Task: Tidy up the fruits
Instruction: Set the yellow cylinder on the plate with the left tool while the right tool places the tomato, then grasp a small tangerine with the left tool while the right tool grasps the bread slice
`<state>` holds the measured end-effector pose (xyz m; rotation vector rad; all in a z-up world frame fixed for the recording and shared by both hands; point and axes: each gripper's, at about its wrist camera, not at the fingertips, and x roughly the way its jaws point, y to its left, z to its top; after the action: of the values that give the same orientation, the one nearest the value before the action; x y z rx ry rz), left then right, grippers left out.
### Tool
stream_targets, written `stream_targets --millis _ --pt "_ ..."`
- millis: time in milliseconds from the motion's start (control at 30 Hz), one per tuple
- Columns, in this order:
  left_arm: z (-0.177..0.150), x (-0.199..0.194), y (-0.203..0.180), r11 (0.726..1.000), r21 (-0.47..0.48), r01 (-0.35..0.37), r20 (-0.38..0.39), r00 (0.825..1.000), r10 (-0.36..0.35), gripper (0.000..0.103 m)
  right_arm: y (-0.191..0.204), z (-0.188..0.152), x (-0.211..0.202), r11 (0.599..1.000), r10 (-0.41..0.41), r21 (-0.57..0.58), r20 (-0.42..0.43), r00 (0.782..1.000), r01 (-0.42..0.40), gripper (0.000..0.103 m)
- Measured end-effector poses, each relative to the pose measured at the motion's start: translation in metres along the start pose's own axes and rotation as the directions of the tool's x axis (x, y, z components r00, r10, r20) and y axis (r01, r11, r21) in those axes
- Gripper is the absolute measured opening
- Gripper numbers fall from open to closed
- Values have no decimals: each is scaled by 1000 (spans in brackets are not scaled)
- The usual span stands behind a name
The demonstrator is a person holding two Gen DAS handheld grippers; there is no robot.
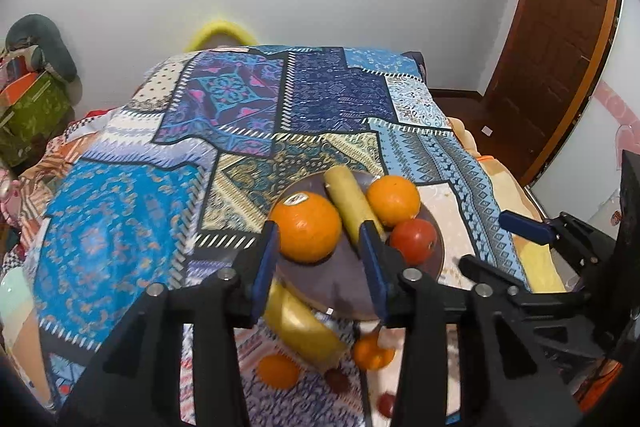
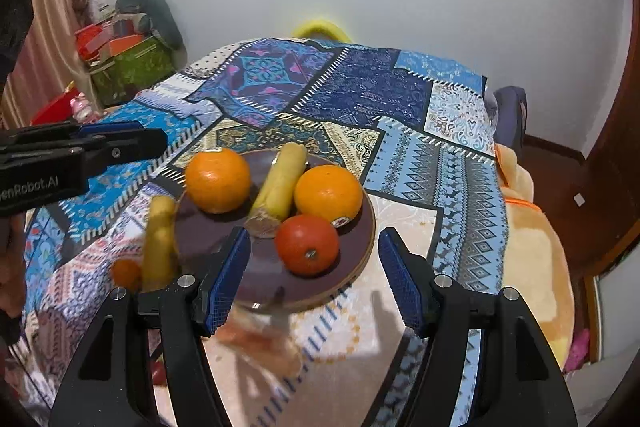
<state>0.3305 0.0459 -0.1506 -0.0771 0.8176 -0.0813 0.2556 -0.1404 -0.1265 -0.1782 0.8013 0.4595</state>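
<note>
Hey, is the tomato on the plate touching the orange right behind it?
Touching. The right wrist view shows the tomato pressed against the stickered orange, no plate visible between them.

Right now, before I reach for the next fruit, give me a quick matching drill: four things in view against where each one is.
Things:
1. tomato
2. stickered orange
3. loose banana
4. right gripper

Places:
A. on the cloth, left of the plate
B. plate's near edge, between the open pads
C. above the plate, holding nothing
D. plate's left side, label up

Pairs: 1-B, 2-D, 3-A, 4-C
</note>
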Motion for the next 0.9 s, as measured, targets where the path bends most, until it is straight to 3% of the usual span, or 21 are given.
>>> stream_targets --millis 433,533,900 --pt "-54 -31 32 998 -28 -50 -76 996 48 50 22 -37 -17 1000 9 -29 -63 998 -10 71" --pt "-68 -27 36 998 -33 -49 -104 994 46 50 27 -46 -12 999 22 -46 -87 996 -26 75" --pt "-102 17 38 998 -41 -45 -216 976 35 50 33 -57 39 995 27 -93 -193 981 -46 75"
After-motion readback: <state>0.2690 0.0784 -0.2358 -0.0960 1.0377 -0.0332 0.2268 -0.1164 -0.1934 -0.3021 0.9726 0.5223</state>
